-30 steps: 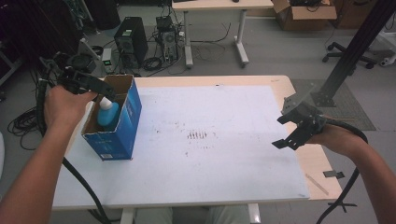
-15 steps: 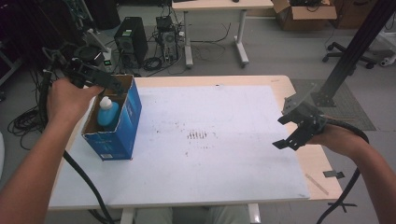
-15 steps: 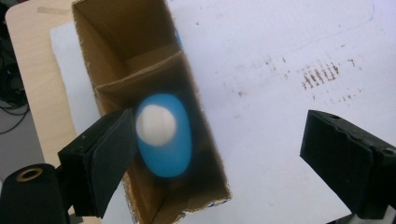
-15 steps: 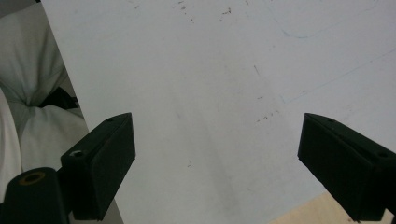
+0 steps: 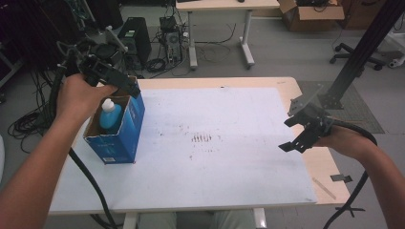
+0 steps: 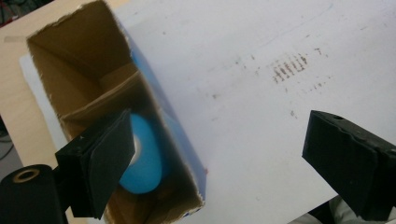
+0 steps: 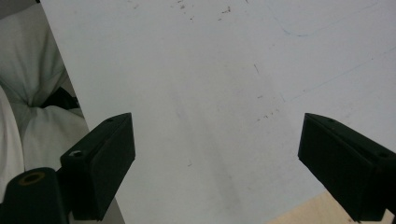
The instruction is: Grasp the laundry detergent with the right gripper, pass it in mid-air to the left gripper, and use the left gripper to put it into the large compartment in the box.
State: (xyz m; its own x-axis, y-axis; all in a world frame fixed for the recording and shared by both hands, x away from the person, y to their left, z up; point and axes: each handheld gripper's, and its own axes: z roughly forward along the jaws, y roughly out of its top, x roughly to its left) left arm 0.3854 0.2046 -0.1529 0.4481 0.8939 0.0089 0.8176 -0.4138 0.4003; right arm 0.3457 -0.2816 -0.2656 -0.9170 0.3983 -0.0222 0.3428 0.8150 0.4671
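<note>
One blue cardboard box (image 5: 117, 131) stands open-topped at the left side of one white table (image 5: 229, 143), and inside it stands one bottle (image 5: 110, 114) — blue body, white cap. In the left gripper view the bottle (image 6: 142, 154) sits in the box's (image 6: 93, 93) nearer compartment, behind a cardboard divider. Two grippers are in play. The left gripper (image 5: 125, 86) is held above the box's top edge, tilted down toward it, jaws released with nothing between them. Since a second ago it has lifted up and away from the bottle, and its jaws have just been opening. The right gripper (image 5: 297, 133) hovers over the table's right edge — jaws spread wide and empty, unchanged from before.
</note>
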